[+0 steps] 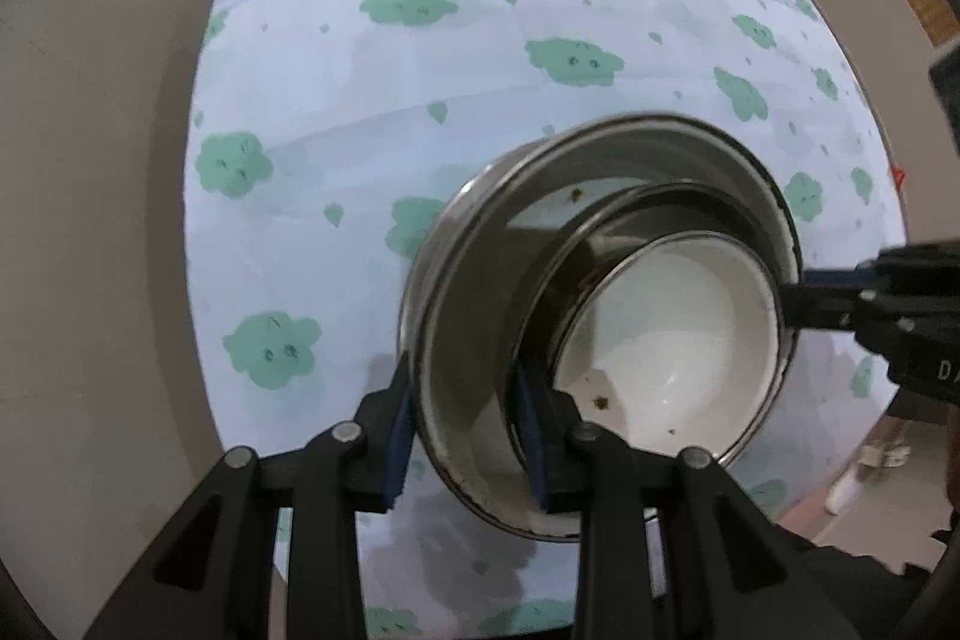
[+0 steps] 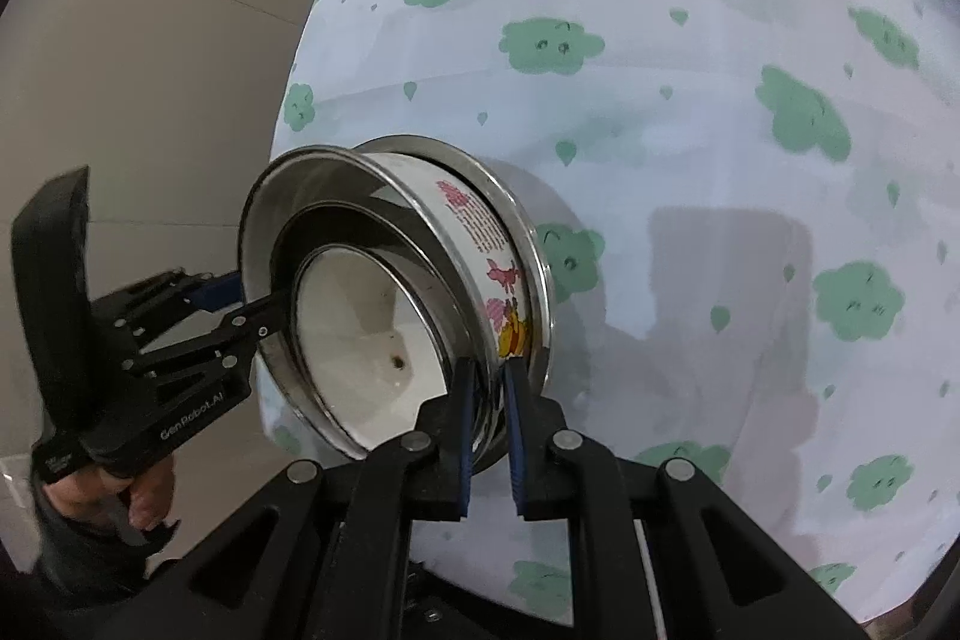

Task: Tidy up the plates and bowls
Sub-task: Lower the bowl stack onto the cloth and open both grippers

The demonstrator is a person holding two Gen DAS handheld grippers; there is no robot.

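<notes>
A nested bowl stack (image 1: pixel 600 232) (image 2: pixel 360 244) shows over the table: a steel-rimmed outer bowl with cartoon prints (image 2: pixel 498 280), a second steel bowl, and a white bowl (image 1: pixel 672 340) inside with small dark specks. My left gripper (image 1: pixel 462 376) (image 2: pixel 255 301) points down and straddles the outer bowl's near wall, one pad outside and one inside, slightly apart from it. From the opposite side, my right gripper (image 2: pixel 487 370) (image 1: pixel 792 295) is shut on the stack's steel rim. Whether the stack rests on the cloth I cannot tell.
A white tablecloth with green cloud prints (image 1: pixel 420 100) (image 2: pixel 750 130) covers the round table. Beige floor (image 1: pixel 90 250) lies past its left edge. A person's hand (image 2: pixel 138 502) holds the left gripper's handle.
</notes>
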